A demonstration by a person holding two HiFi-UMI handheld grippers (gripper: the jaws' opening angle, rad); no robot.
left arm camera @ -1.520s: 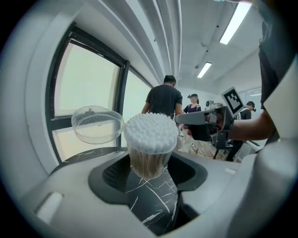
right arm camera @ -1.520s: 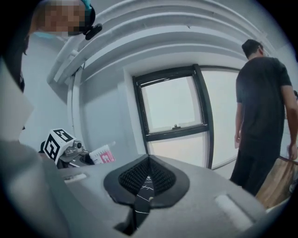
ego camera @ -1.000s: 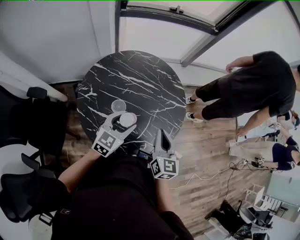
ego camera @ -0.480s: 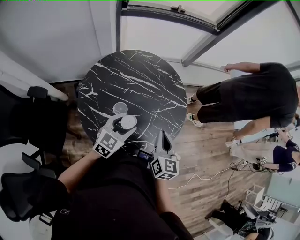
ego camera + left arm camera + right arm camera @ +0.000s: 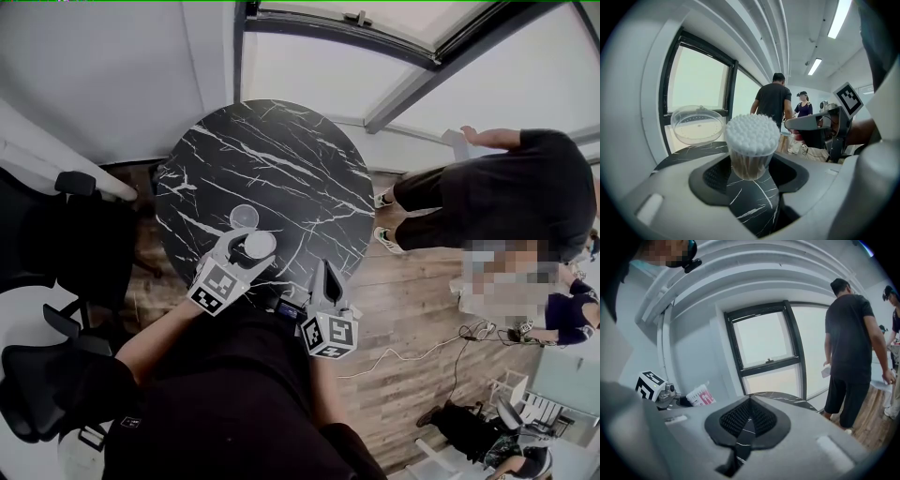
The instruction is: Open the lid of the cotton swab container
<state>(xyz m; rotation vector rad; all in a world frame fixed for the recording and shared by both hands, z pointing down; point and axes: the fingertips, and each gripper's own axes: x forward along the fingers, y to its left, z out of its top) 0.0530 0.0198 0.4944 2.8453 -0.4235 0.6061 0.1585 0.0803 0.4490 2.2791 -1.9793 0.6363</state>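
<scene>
Left gripper (image 5: 249, 249) is clamped on the cotton swab container (image 5: 749, 140), just left of centre in the head view, over the lower edge of the black marble table (image 5: 281, 150). Swab heads are exposed. The clear lid (image 5: 243, 217) is off, lying on the tabletop just above the container. Right gripper (image 5: 323, 279) sits lower centre, jaws pressed together, empty. A person (image 5: 511, 183) stands at the right.

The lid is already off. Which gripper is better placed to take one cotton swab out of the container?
Right, probably. The left gripper holds the cotton swab container in its jaws, so it is busy. The right gripper is empty, jaws together, close beside it; it must only open first.
</scene>
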